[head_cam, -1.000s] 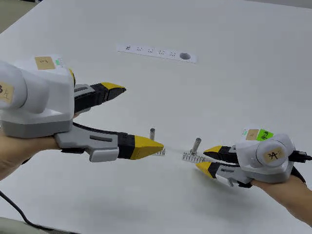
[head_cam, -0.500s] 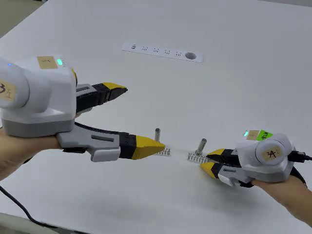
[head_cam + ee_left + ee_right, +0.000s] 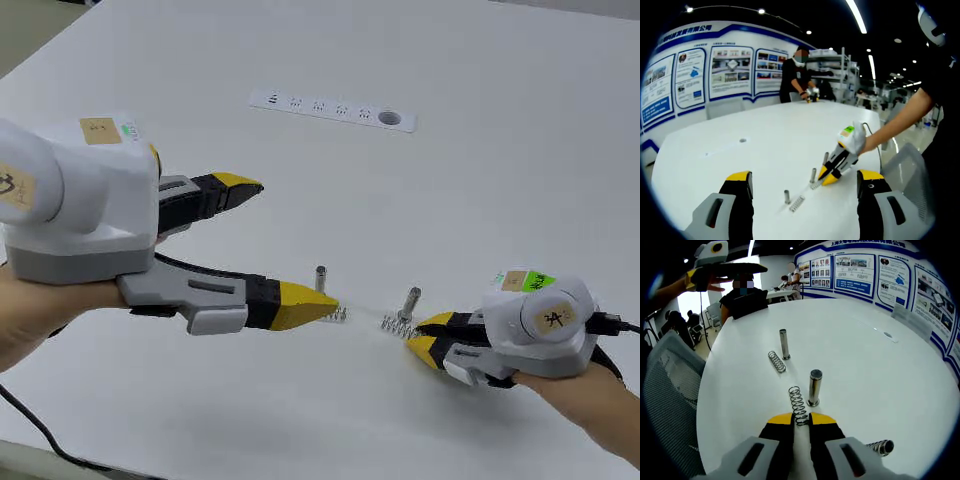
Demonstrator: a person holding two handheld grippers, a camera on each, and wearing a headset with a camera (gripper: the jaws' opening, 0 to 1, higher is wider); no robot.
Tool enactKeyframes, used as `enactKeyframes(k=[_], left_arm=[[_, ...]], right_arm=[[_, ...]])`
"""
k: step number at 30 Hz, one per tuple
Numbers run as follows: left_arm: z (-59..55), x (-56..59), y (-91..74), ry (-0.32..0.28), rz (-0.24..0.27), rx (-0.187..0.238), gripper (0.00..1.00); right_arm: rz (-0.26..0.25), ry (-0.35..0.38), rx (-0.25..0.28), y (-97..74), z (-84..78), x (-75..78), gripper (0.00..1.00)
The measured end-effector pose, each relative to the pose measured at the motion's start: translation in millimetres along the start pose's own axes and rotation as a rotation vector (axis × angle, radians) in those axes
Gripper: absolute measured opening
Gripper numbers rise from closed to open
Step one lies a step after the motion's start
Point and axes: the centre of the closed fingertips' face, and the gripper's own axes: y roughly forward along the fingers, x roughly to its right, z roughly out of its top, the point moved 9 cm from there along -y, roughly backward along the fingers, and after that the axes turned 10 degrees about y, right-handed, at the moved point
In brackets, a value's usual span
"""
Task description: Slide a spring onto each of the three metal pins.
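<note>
Toward the lower right of the head view, the right claw [image 3: 415, 334] is pinched closed on one end of a spring [image 3: 395, 323]. The rest of its coils stick out toward the middle of the frame, low over the white counter [image 3: 500, 180]. That spring sits just beside an upright metal pin [image 3: 411, 299], not on it.

Filling the left of the same view, the left claw [image 3: 298, 243] gapes wide open with nothing between its jaws. A second upright pin [image 3: 321, 277] stands near the centre of the frame. A loose spring [image 3: 338, 313] lies flat on the counter by that pin's foot, close to the tip of the left claw's lower jaw; whether they touch I cannot tell.

At the lower right edge of the right gripper view, a third pin [image 3: 880, 446] has coils wrapped around it. A white power strip [image 3: 330, 108] lies at the top centre of the head view, well apart from the pins.
</note>
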Motion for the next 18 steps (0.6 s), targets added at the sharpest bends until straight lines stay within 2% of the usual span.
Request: enactKeyframes(k=[4, 9, 14, 18], left_arm=[[-2.1, 4.0, 1.4, -0.032, -0.008, 0.009, 0.86], [-6.8, 13.2, 5.5, -0.022, -0.027, -0.019, 0.86], [-7.7, 20.5, 9.2, -0.003, -0.052, -0.039, 0.84], [-9.2, 23.7, 12.8, 0.011, -0.069, -0.049, 0.81]], right_arm=[[-0.006, -0.022, -0.006, 0.4, 0.3, -2.9, 0.12], [0.013, -0.012, -0.021, -0.3, 0.1, -4.2, 0.11], [0.033, -0.006, -0.007, -7.5, 4.8, -9.1, 0.10], [0.056, -0.042, -0.008, -17.6, 10.7, -16.8, 0.10]])
